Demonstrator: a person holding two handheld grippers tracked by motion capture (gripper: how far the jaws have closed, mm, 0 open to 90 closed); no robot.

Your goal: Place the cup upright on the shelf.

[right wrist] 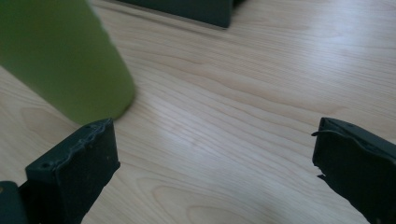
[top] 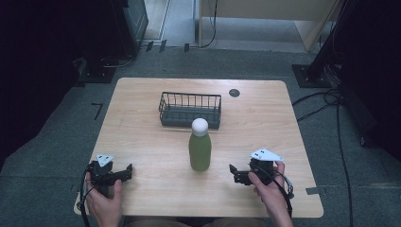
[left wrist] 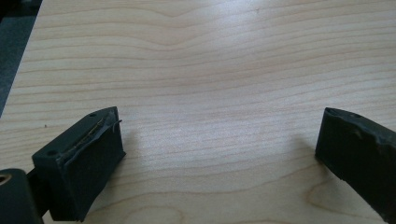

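Observation:
A green bottle (top: 200,150) with a white round cap (top: 199,126) stands upright in the middle of the wooden table (top: 142,142). Behind it sits a dark wire basket (top: 190,110). My left gripper (top: 126,171) rests near the front left edge, held by a hand, jaws wide apart over bare wood (left wrist: 215,140). My right gripper (top: 234,174) lies at the front right, a short way right of the bottle, open with nothing between its jaws (right wrist: 210,158). In the right gripper view the bottle's green body (right wrist: 60,56) stands just beyond the left jaw.
A small dark round cap (top: 234,92) sits in the table's far right area. Cables (top: 326,101) trail on the grey floor to the right, and dark equipment stands (top: 309,75) flank the table at the back.

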